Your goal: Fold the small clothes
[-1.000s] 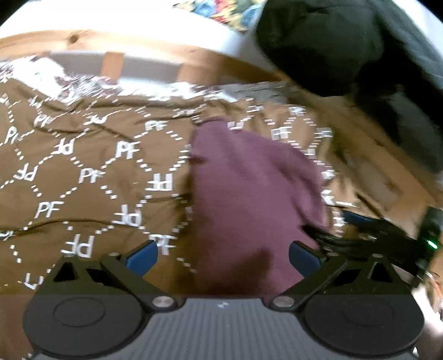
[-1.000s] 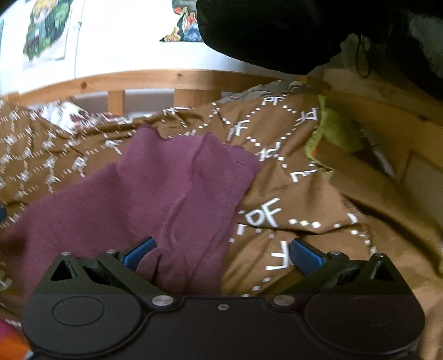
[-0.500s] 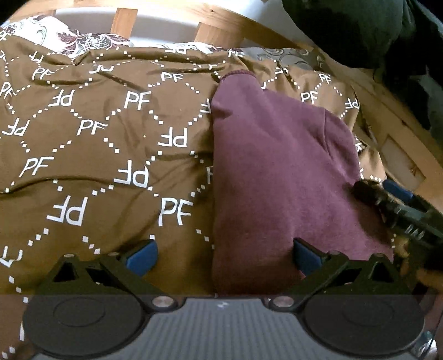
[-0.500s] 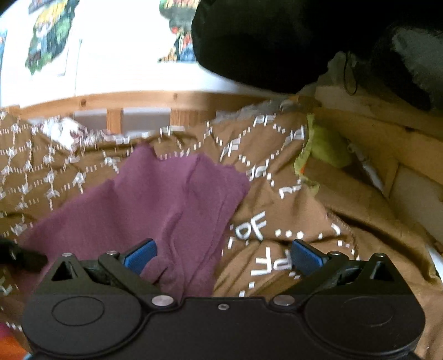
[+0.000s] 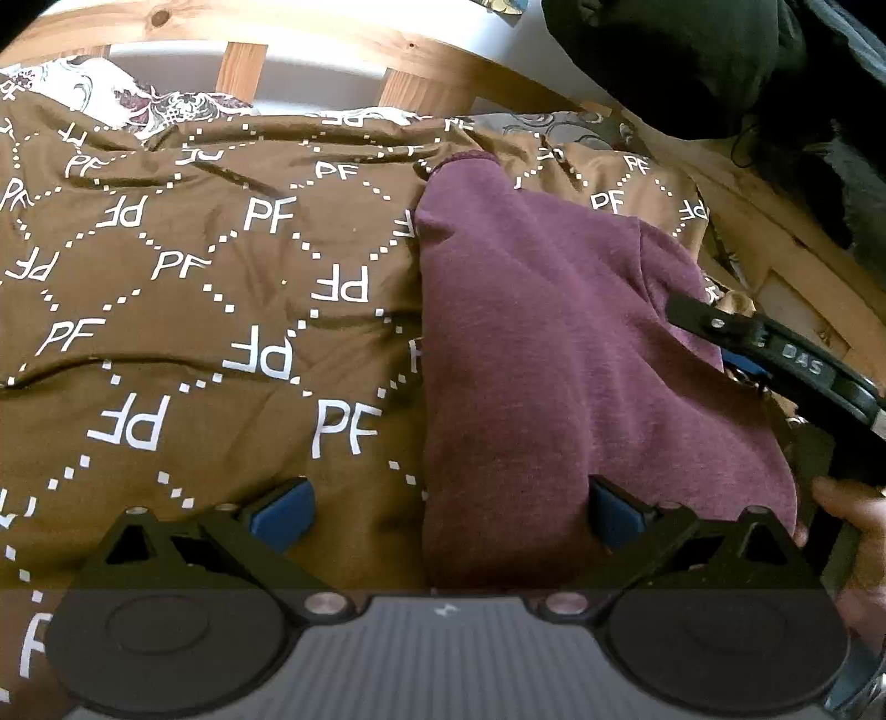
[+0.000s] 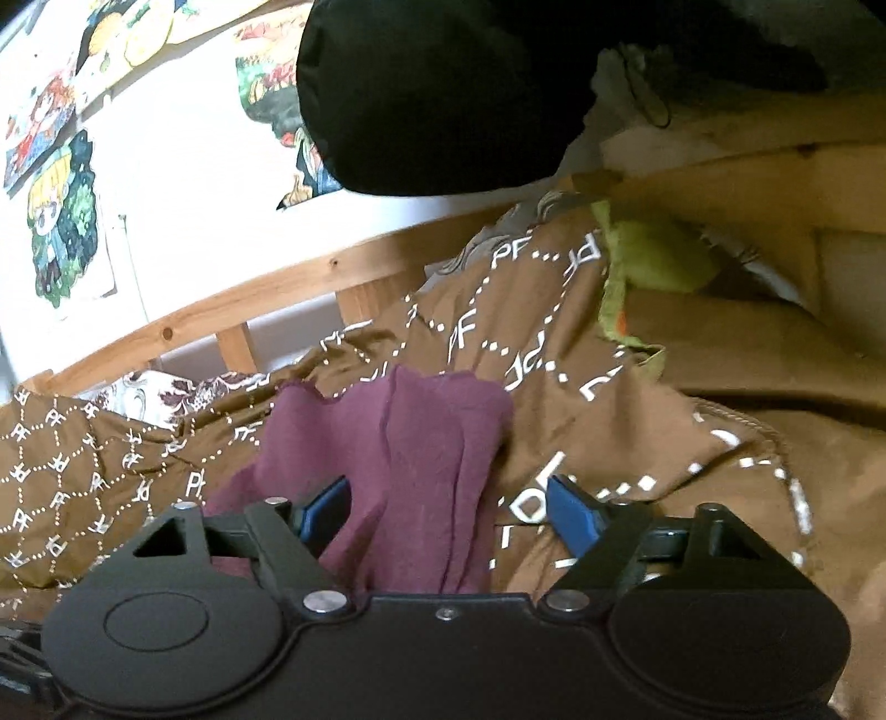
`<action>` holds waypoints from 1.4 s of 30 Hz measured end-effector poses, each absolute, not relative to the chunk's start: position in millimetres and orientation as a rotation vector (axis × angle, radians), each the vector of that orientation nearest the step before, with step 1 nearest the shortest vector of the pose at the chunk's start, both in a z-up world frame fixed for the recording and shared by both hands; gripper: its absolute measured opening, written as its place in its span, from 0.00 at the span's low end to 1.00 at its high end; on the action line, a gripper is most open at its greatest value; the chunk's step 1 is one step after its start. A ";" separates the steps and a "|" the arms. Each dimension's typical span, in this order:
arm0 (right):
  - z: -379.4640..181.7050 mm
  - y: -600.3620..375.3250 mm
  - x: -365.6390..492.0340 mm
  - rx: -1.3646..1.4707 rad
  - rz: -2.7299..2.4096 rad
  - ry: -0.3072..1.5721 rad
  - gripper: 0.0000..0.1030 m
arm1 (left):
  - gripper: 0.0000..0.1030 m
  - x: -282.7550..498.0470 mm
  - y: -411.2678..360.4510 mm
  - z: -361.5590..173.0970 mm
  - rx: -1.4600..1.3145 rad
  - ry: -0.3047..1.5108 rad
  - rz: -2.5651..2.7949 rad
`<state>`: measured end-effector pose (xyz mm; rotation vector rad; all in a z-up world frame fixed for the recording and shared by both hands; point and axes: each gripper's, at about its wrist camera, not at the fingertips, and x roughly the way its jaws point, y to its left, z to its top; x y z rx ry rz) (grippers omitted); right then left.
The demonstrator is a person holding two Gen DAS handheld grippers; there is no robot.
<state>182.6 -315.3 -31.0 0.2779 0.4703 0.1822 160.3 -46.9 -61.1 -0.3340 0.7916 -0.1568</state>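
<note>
We work over a bed, where a brown bedspread point(image 5: 183, 310) printed with white "PF" letters and dotted diamonds fills most of both views. Beyond it runs the bed's wooden rail point(image 5: 310, 39), and above that a white wall carries cartoon posters point(image 6: 61, 221) on the left of the right wrist view. A large black mass point(image 6: 443, 94) hangs blurred across the top of both views; we cannot tell what it is. A yellow-green cloth point(image 6: 653, 260) lies bunched at the far right edge of the bedspread, and a floral pillow point(image 5: 138, 99) shows at the bed's far side.

The small maroon garment point(image 5: 554, 354) lies on the bedspread, folded into a long strip that runs away from us, its left edge straight.

Our left gripper point(image 5: 446, 515) sits low over the garment's near end with its blue-padded fingers point(image 5: 279, 512) spread wide: one pad rests over bare bedspread, the other over maroon cloth, and nothing is pinched between them.

Our right gripper point(image 6: 448, 512) reaches in at the garment's right edge. Its fingers point(image 6: 570, 518) stand partly apart, with a fold of maroon cloth lying in the gap, and we cannot tell whether they touch it.
</note>
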 end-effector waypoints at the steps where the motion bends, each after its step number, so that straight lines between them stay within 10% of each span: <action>1: -32.3 -313.3 185.3 0.263 0.194 0.467 0.77 | 1.00 159.4 -46.9 -61.2 -0.332 0.787 -0.157; 16: -47.4 -327.7 209.8 0.354 0.243 0.491 0.46 | 1.00 155.9 -46.4 -64.8 -0.341 0.754 -0.161; 42: -49.6 -319.3 208.3 0.298 0.244 0.516 0.46 | 1.00 153.7 -43.7 -65.9 -0.354 0.745 -0.168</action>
